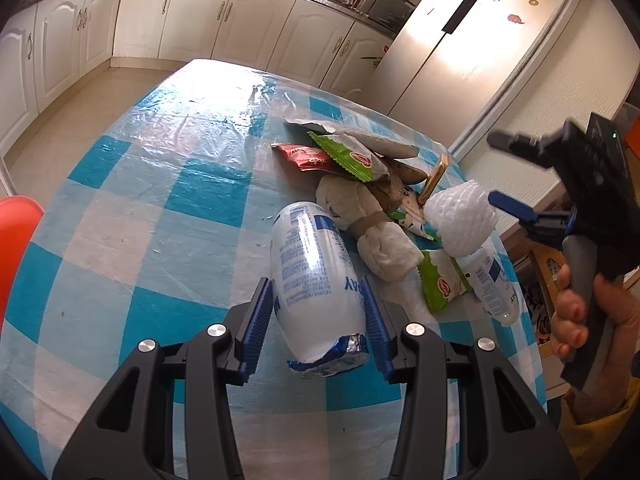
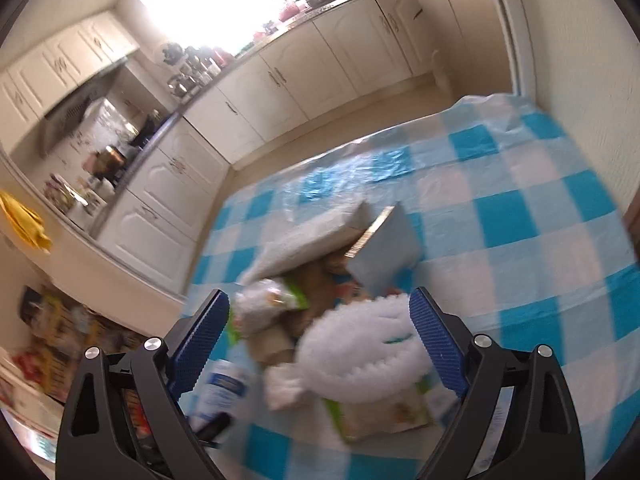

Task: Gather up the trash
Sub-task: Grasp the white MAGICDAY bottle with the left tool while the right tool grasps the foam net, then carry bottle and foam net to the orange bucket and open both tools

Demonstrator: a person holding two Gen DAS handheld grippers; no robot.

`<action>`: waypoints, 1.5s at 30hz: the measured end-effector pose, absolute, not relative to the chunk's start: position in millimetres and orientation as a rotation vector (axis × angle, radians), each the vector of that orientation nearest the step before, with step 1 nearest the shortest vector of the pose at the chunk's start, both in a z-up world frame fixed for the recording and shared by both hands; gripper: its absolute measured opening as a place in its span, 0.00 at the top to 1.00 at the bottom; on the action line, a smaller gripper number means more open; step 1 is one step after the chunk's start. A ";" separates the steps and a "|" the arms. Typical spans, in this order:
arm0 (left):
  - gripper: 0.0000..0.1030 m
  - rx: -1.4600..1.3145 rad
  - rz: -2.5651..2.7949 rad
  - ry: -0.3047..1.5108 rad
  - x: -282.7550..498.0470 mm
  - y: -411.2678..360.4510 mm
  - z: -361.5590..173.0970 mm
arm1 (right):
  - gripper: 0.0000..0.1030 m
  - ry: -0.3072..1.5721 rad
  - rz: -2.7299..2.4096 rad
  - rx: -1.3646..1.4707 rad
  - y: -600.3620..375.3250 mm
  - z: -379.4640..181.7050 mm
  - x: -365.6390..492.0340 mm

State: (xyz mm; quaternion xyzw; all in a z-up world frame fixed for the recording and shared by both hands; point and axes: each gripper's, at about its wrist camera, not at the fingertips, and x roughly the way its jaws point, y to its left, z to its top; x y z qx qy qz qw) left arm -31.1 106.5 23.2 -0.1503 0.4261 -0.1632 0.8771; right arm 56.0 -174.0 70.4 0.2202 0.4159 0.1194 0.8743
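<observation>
A white and blue plastic bottle lies between the blue pads of my left gripper, which is shut on it above the blue checked table. A trash pile sits beyond: red wrapper, green wrappers, crumpled white paper, white foam net and a second bottle. My right gripper hovers open at the table's right edge. In the blurred right wrist view it is open over the foam net, with a grey box behind.
An orange chair stands at the table's left. White kitchen cabinets and a fridge stand beyond the table. Boxes and clutter lie on the floor to the right of the table.
</observation>
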 end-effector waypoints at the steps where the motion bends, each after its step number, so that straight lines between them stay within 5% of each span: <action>1: 0.55 -0.316 -0.341 0.889 -31.2 107.3 23.1 | 0.12 0.874 0.225 0.421 -174.2 66.6 54.0; 16: 0.55 -0.309 -0.328 0.878 -33.2 110.7 27.5 | 0.11 0.867 0.148 0.031 -136.8 42.9 46.7; 24: 0.60 -0.307 -0.338 0.876 -35.1 112.2 28.3 | 0.73 0.838 0.116 -0.065 -128.4 46.0 36.2; 45: 0.61 -0.353 -0.276 0.795 -51.8 157.6 48.5 | 0.75 0.764 0.387 0.162 -75.8 100.7 -10.8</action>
